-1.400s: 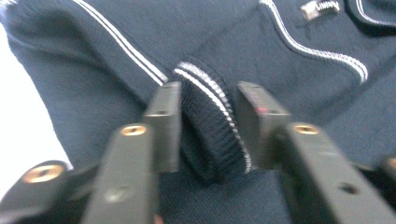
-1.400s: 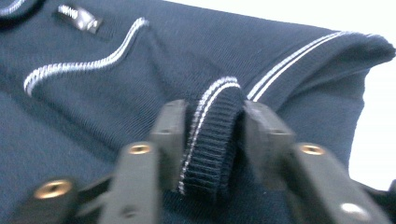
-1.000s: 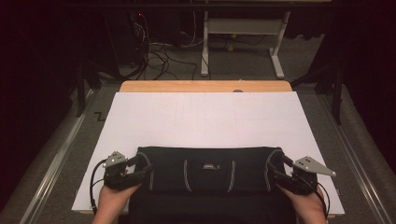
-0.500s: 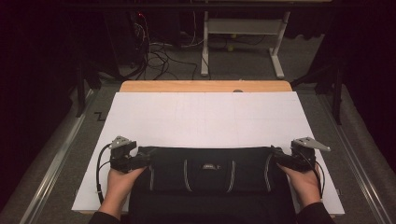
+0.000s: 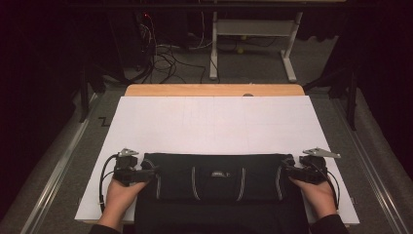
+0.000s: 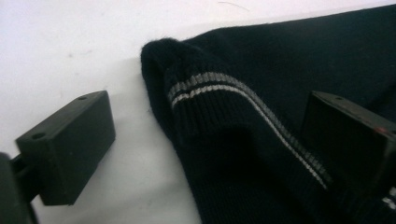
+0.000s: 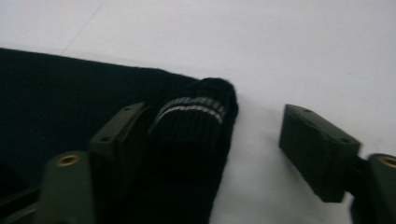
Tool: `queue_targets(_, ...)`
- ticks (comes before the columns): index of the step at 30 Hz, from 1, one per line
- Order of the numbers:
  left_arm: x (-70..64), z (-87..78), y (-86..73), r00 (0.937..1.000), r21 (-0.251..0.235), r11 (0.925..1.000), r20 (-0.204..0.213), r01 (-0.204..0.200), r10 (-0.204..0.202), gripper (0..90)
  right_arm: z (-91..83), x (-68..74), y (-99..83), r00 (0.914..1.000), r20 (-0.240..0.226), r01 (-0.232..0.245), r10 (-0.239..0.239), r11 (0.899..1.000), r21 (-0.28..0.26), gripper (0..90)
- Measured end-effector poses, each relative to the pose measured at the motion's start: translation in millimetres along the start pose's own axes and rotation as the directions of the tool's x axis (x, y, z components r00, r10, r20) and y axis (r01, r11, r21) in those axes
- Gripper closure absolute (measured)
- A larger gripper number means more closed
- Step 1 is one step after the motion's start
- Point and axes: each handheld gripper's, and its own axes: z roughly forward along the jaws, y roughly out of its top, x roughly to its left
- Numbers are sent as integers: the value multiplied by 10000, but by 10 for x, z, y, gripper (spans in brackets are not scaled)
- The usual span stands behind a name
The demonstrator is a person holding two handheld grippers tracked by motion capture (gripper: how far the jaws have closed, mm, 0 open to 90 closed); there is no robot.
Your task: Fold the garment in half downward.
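Note:
A black knit garment [image 5: 219, 178] with thin grey stripes lies folded on the white sheet [image 5: 214, 126], reaching over the near table edge. My left gripper [image 5: 146, 173] is at its left upper corner and stands open. In the left gripper view the striped corner [image 6: 205, 93] lies between the wide-apart jaws of that gripper [image 6: 208, 100], and the right jaw rests over the fabric. My right gripper [image 5: 288, 170] is at the right upper corner, open too. In the right gripper view a bunched striped fold [image 7: 191, 116] sits against the left jaw of this gripper [image 7: 217, 112], clear of the right jaw.
The wooden table edge [image 5: 214, 90] shows beyond the sheet. Behind it on the dark floor are a white metal frame [image 5: 253, 44] and loose cables [image 5: 160, 53]. Metal rails [image 5: 58, 165] run along both sides of the table.
Both hands slid forward from the near edge to the garment's upper corners. The garment has stayed in about the same place.

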Motion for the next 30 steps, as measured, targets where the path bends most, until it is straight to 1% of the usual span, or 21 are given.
queue_targets(3,-22,-5,-2,9999,63,10000,-146,-74,75,67,-19,12,-14,9998,-204,33,-33,10000,-9,367)
queue_targets(5,-26,-16,-7,10000,-11,10000,-27,-65,65,122,-31,27,-23,9994,-332,62,-61,10000,29,413)
queue_targets(6,-27,-16,-8,10000,-20,10000,-37,-35,34,147,-36,37,-28,9991,-404,101,-100,9999,17,448)
queue_targets(7,-30,-15,-8,10000,-29,10000,-50,-9,8,152,-39,44,-29,9985,-516,178,-177,9998,13,486)
queue_targets(9,-40,-12,-15,9999,-81,10000,-103,-27,26,162,-38,56,-32,9981,-562,246,-245,9997,2,509)
queue_targets(10,-42,-15,-19,10000,-97,9999,-45,-54,53,180,-36,53,-32,9979,-611,235,-235,9997,-5,518)
queue_targets(12,-50,-20,-25,9998,-167,9998,167,-47,50,246,-38,58,-33,9976,-668,165,-162,9999,41,534)
queue_targets(14,-56,-17,-27,9997,-193,9998,228,-55,59,287,-39,60,-36,9974,-700,158,-156,9999,25,556)
queue_targets(15,-58,-17,-27,9996,-218,9998,262,-39,45,304,-42,64,-38,9972,-736,125,-122,9999,27,581)
queue_targets(17,-65,-11,-27,9992,-272,9996,411,-15,26,375,-43,66,-43,9962,-872,80,-78,10000,17,619)
queue_targets(19,-82,0,-29,9986,-311,9995,516,-67,83,434,-39,61,-43,9949,-1010,71,-69,10000,16,653)
queue_targets(21,-102,12,-30,9977,-335,9992,623,-233,254,490,-32,52,-45,9934,-1142,124,-129,9999,-54,678)
queue_targets(23,-115,22,-31,9968,-356,9987,692,-374,398,540,-34,54,-47,9927,-1204,68,-73,10000,-40,698)
queue_targets(26,-117,26,-35,9950,-397,9984,899,-392,427,609,-37,61,-50,9913,-1310,88,-93,10000,-44,731)
queue_targets(27,-117,24,-35,9945,-428,9981,931,-448,487,628,-36,58,-51,9910,-1327,161,-171,9998,-89,738)
queue_targets(30,-137,20,-41,9950,-539,9971,805,-540,582,674,-42,71,-55,9909,-1319,236,-250,9996,-128,758)
